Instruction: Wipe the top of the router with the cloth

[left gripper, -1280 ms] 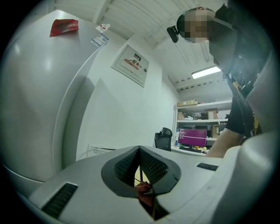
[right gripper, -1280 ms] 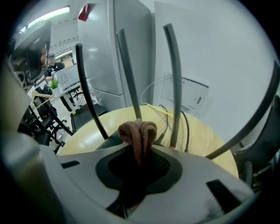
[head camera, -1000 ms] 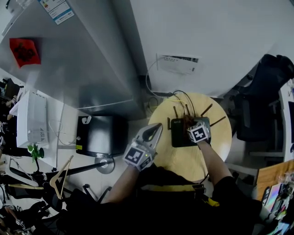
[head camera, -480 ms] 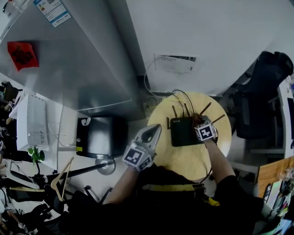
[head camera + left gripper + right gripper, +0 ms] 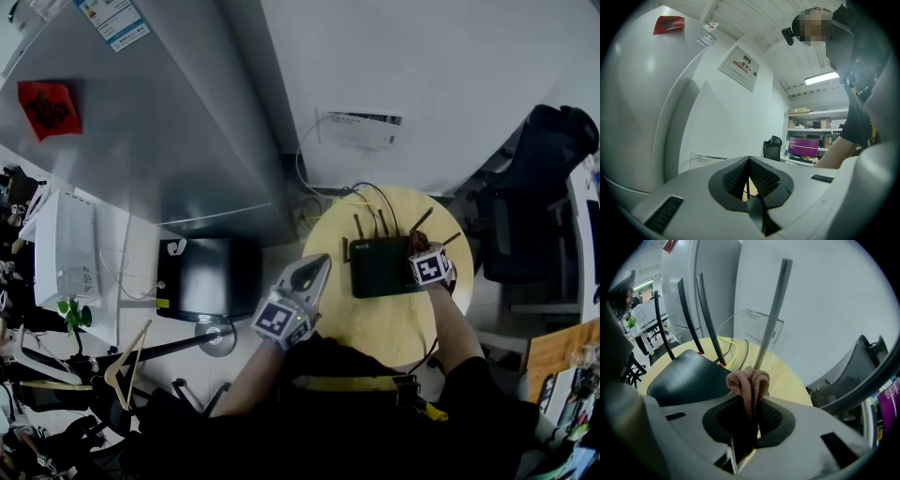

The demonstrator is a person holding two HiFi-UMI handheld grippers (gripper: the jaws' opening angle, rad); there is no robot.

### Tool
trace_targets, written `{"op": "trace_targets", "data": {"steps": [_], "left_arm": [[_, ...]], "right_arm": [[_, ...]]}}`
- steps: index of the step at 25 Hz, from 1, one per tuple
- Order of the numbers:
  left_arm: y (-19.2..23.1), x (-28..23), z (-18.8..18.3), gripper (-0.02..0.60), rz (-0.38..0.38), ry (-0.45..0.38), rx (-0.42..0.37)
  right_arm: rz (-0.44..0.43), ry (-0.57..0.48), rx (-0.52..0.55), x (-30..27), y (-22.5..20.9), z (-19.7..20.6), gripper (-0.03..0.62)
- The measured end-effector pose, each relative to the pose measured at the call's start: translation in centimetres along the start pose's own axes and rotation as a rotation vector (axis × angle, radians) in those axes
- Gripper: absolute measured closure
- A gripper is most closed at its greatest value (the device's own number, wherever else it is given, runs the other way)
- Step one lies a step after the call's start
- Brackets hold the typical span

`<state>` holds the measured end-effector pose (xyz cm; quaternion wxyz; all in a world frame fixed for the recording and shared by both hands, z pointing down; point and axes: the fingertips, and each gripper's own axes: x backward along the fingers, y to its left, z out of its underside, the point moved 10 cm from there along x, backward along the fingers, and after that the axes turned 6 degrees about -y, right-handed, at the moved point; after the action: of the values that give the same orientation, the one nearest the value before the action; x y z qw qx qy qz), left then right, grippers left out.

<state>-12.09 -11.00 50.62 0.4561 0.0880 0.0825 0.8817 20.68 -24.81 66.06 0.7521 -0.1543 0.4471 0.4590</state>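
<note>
Right gripper (image 5: 749, 401) clenched on cloth (image 5: 746, 380), at router's (image 5: 377, 267) right rear corner by the antennas (image 5: 772, 310). Router sits on table's (image 5: 398, 328) far half. Left gripper (image 5: 319, 263) jaws together, empty, over table's left edge.

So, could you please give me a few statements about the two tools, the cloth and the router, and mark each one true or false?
1. The right tool is shut on the cloth. True.
2. The left tool is holding the router steady. False: it hangs near the table's left edge, apart from the router, with its jaws together on nothing.
3. The router sits on a round table. True.
4. The router's antennas are folded flat on its top. False: they stand up from its far edge.
</note>
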Motion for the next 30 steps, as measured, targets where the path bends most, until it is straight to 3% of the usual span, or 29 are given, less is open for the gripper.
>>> {"op": "trace_targets", "data": {"steps": [7,11,13,16,20,26,30], "left_arm": [[-0.5,0.5,0.1,0.581,-0.006,-0.007,0.007],[-1.2,0.6,0.3,0.581,0.015,0.001,0.0],[-1.5,0.7,0.3,0.581,0.016,-0.001,0.008],[-1.4,0.9,0.1,0.58,0.002,-0.016,0.024],[-1.6,0.9,0.2,0.581,0.015,-0.02,0.021],[-2.3,1.4,0.0,0.581,0.012,-0.023,0.008],[-2.1,2.0,-0.6,0.581,-0.013,-0.047,0.006]], "right_arm": [[0.182,0.098,0.135,2.0,0.2,-0.9,0.533],[0.241,0.096,0.158,2.5,0.4,-0.9,0.533],[0.225,0.044,0.137,3.4,0.9,-1.1,0.534],[0.108,-0.092,0.062,4.0,2.6,-1.0,0.534],[-0.12,-0.204,-0.047,5.4,5.7,-1.3,0.534],[-0.469,-0.269,-0.162,6.6,10.8,-2.3,0.534],[-0.602,-0.226,-0.237,5.1,13.5,-2.5,0.534]]}}
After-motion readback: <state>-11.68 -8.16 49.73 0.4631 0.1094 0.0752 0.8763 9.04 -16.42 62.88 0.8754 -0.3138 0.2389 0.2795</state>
